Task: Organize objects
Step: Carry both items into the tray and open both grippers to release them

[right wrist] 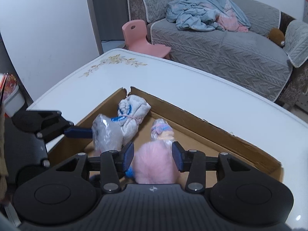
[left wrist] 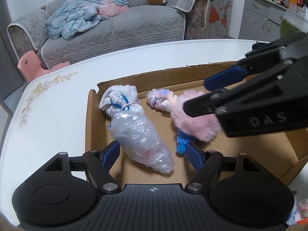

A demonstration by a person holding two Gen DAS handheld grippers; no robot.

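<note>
item: shallow cardboard box (left wrist: pixel 240 150) on the white bench (left wrist: pixel 53 115), holding three soft goods. entry one, plastic-wrapped bundle (left wrist: pixel 140 142) with a white knit top, lying against the box's left wall; our left hand-held gripper (left wrist: pixel 154 154) straddles its near end, jaws released and not yet pressing the wrap. entry two, pink fluffy item (right wrist: pixel 156 161) mid-box, just beside a small pastel wrapped roll (right wrist: pixel 161 130); our right hand-held gripper (right wrist: pixel 152 156) sits released with a finger on either side of it. handling note, as we judge it: close on the firm middle of each piece, since film slips and fur compresses, and lift straight to clear the low walls.
</note>
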